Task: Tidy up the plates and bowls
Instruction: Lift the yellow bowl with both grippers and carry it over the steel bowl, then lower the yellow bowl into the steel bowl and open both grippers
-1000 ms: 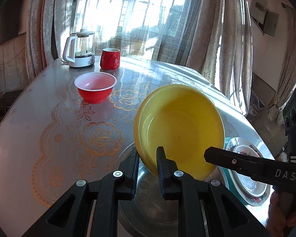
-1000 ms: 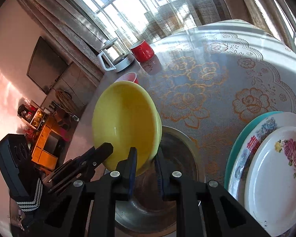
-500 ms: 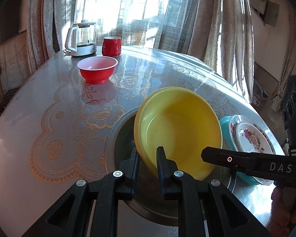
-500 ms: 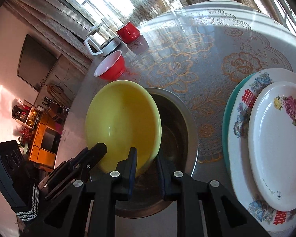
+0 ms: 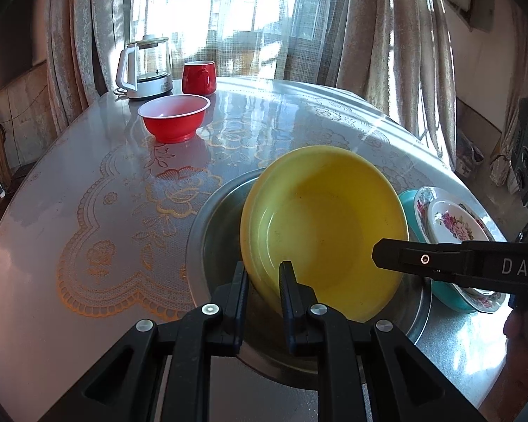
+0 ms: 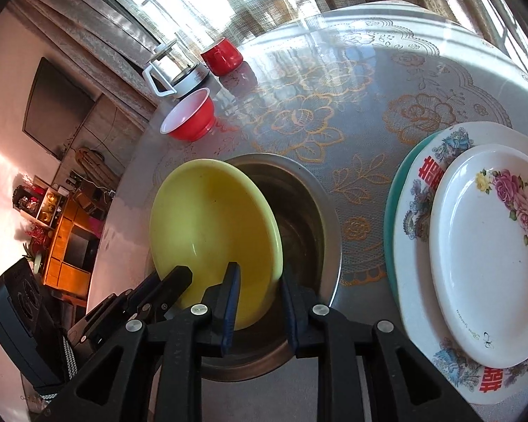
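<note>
a: where's the left gripper (image 5: 262, 279)?

b: low and near, fingers pointing far, jaws narrowed on a yellow rim.

a: and the right gripper (image 6: 258, 286)?

b: also low, jaws pinched on the opposite rim. from the left wrist its finger (image 5: 440, 262) reaches in from the right, with a bit of the person's hand (image 5: 521, 337) under it
</note>
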Motion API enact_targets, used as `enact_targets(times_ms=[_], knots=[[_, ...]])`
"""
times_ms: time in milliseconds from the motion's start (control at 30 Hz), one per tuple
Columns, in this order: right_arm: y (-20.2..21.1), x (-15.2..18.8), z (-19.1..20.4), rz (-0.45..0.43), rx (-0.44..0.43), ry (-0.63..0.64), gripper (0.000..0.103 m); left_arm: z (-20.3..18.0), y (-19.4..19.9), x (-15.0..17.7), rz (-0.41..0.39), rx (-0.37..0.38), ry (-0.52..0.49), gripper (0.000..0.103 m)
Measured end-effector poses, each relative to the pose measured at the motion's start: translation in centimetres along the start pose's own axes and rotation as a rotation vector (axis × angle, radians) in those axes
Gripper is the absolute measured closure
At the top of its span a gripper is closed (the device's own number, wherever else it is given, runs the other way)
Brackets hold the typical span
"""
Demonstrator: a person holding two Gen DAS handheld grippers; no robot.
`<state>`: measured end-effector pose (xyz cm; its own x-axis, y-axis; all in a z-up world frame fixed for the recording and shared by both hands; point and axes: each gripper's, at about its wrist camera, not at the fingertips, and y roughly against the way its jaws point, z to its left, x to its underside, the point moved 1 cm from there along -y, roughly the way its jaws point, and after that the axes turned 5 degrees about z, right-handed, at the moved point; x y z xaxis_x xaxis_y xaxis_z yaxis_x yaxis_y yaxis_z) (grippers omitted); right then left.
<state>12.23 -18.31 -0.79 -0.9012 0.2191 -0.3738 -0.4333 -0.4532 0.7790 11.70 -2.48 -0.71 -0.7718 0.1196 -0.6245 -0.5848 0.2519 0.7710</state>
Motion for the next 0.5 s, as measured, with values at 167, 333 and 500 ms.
enact_targets(times_ms=[167, 333, 500], knots=[[0.2, -0.08, 0.25, -0.006, 0.026, 0.01, 0.076, -0.13, -0.06, 0.13, 0.006, 0.003, 0.001, 0.085], [0.45, -0.25, -0.11, -0.014, 0.038, -0.012, 0.072, -0.44, -0.16, 0.24, 0.011, -0.004, -0.007, 0.084], [0.6, -0.1, -0.18, -0.015, 0.034, -0.013, 0.07, -0.34, -0.15, 0.2, 0.009, -0.005, 0.0, 0.084]])
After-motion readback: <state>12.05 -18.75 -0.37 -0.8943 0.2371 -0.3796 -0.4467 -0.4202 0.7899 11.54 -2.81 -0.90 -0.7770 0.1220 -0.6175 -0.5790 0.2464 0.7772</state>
